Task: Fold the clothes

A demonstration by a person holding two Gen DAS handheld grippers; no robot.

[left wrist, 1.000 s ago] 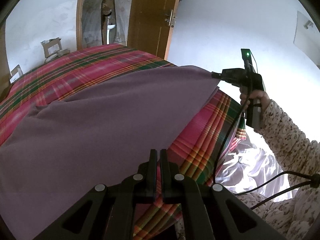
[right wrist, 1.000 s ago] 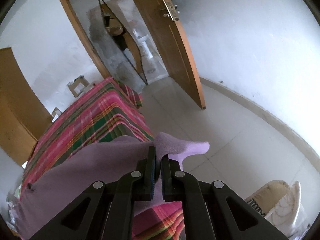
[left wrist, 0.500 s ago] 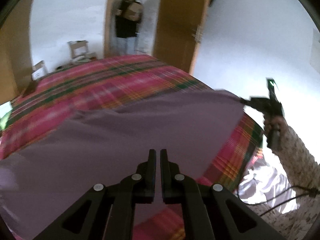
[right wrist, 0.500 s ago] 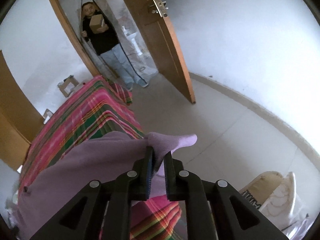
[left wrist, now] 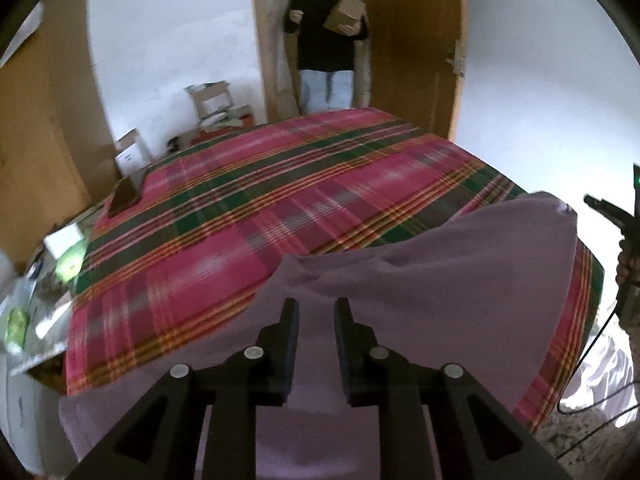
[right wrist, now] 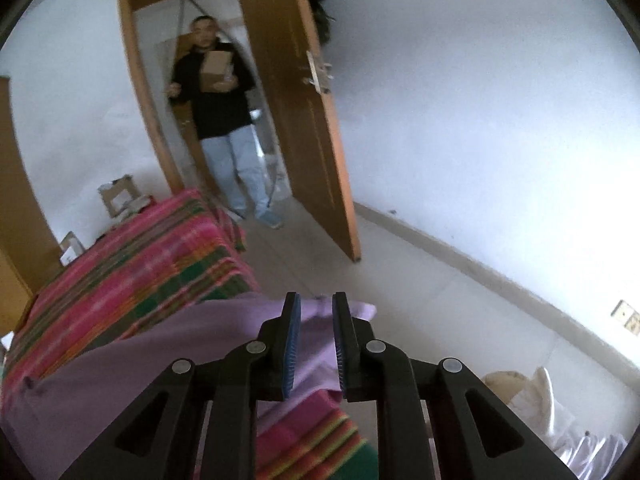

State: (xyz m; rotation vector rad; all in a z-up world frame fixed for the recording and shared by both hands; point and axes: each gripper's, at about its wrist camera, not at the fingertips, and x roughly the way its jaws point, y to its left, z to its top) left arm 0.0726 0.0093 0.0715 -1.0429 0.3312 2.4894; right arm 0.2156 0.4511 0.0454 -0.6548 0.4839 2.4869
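Observation:
A purple garment [left wrist: 440, 288] lies spread over the near end of a bed with a red and green plaid cover [left wrist: 280, 184]. My left gripper [left wrist: 316, 304] hovers over the garment's near part. Its jaws are opening, and the cloth shows through the gap without touching the pads. In the right wrist view the garment's corner [right wrist: 352, 312] hangs over the bed's edge [right wrist: 140, 264]. My right gripper [right wrist: 316, 298] is just above it, jaws opening and blue pads clear of the cloth. The right gripper [left wrist: 608, 212] also shows at the right edge of the left wrist view.
A person [right wrist: 218, 112] holding a cardboard box stands in the doorway beyond the bed, beside the open wooden door [right wrist: 304, 120]. Cardboard boxes [left wrist: 210, 100] sit by the far wall. White cloth [right wrist: 540, 396] is piled on the floor at right. A cluttered surface [left wrist: 36, 280] is at left.
Both grippers were shut on the purple garment's edge and holding it stretched; both have opened and let it drop onto the bed. A person has come into the doorway.

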